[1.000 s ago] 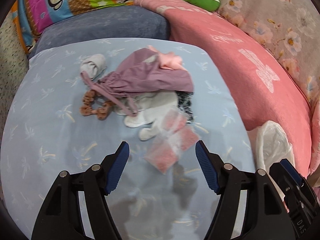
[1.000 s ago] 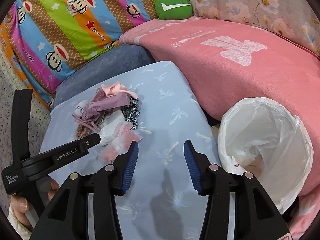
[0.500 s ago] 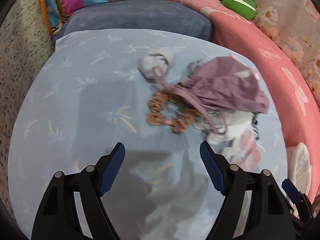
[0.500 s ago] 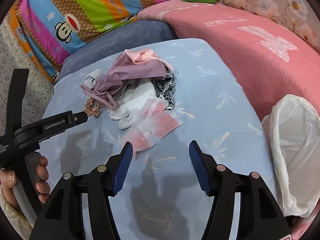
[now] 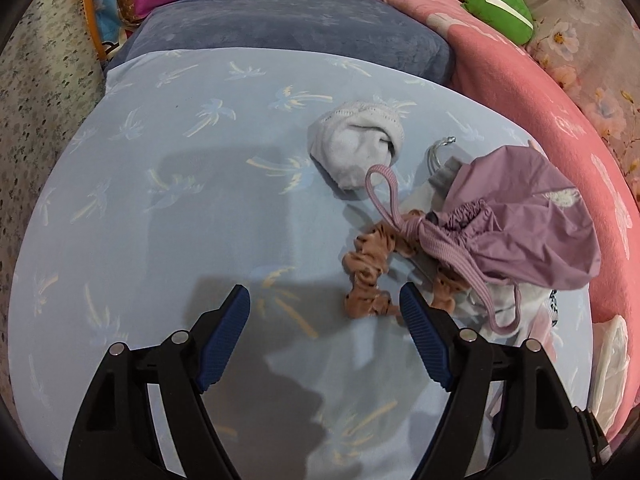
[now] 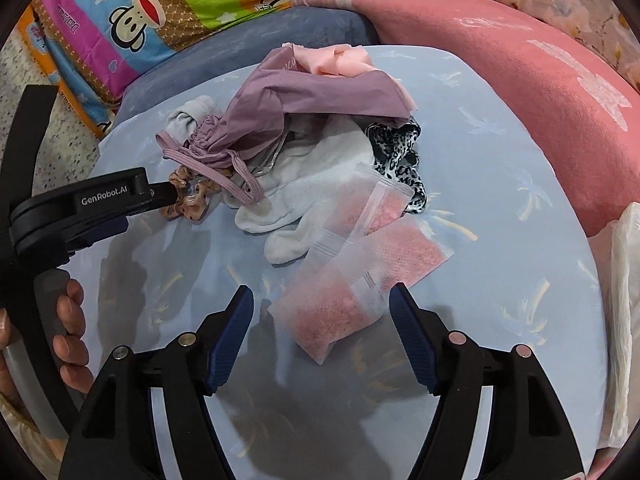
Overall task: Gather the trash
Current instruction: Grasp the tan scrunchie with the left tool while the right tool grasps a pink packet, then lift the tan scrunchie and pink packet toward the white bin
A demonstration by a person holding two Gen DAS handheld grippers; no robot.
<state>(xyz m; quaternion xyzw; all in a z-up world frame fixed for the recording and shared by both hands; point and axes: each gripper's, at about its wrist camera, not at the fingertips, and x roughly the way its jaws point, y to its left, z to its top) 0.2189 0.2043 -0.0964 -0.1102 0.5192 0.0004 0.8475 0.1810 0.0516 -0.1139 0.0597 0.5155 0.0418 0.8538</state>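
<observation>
While opening, right hand-held gripper point(image 6: 322, 312) | frames pink packets point(image 6: 360, 276) | untouched

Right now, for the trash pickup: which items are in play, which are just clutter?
In play:
- pink sachets, lying between the opening right gripper jaws, not yet pinched
- white bin bag, at the bed's right edge

Clutter:
- purple drawstring bag
- white sock
- brown scrunchie, by the open left gripper
- balled sock
</observation>
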